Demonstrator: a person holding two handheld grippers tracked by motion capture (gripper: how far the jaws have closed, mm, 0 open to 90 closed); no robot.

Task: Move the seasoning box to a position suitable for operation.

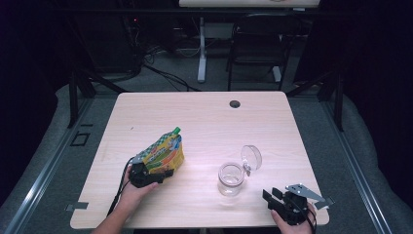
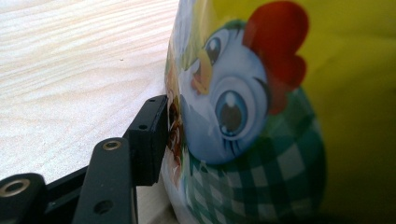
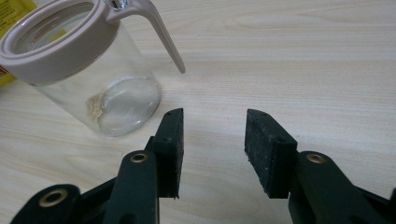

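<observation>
At the near right corner of the counter (image 1: 204,117), the right gripper (image 1: 273,196) rests in the person's right hand (image 1: 292,222) with its jaws spread apart and nothing between them; a grey three-cornered plate sits on its top. In the right gripper view the two black pads stand over bare wood, with the glass jar (image 3: 91,79) just beyond and to the left of them, not touching.

At the near left, the left hand (image 1: 131,192) holds the left gripper (image 1: 155,171), which is clamped on the lower part of a yellow pouch (image 1: 163,153). In the left gripper view one black jaw presses against the pouch's edge; the other jaw is hidden behind the pouch (image 2: 261,116). A black cable trails from this gripper toward the near edge.

The pouch is tilted, its green cap (image 1: 177,130) pointing to the far right. Its print shows a cartoon chicken with a red comb, large blue eyes and a green-and-white checked body. Writing on it is too small to read.

Right of the pouch and well apart from it, the clear jar (image 1: 230,178) stands upright with a beige collar, and its hinged lid (image 1: 251,158) is flipped open at its far right side. A little pale residue lies on its bottom.

Farther off, a round cable hole (image 1: 234,104) sits near the counter's far edge. Beyond the counter stand a dark chair (image 1: 258,44) and a white table leg (image 1: 201,48) on grey floor.
</observation>
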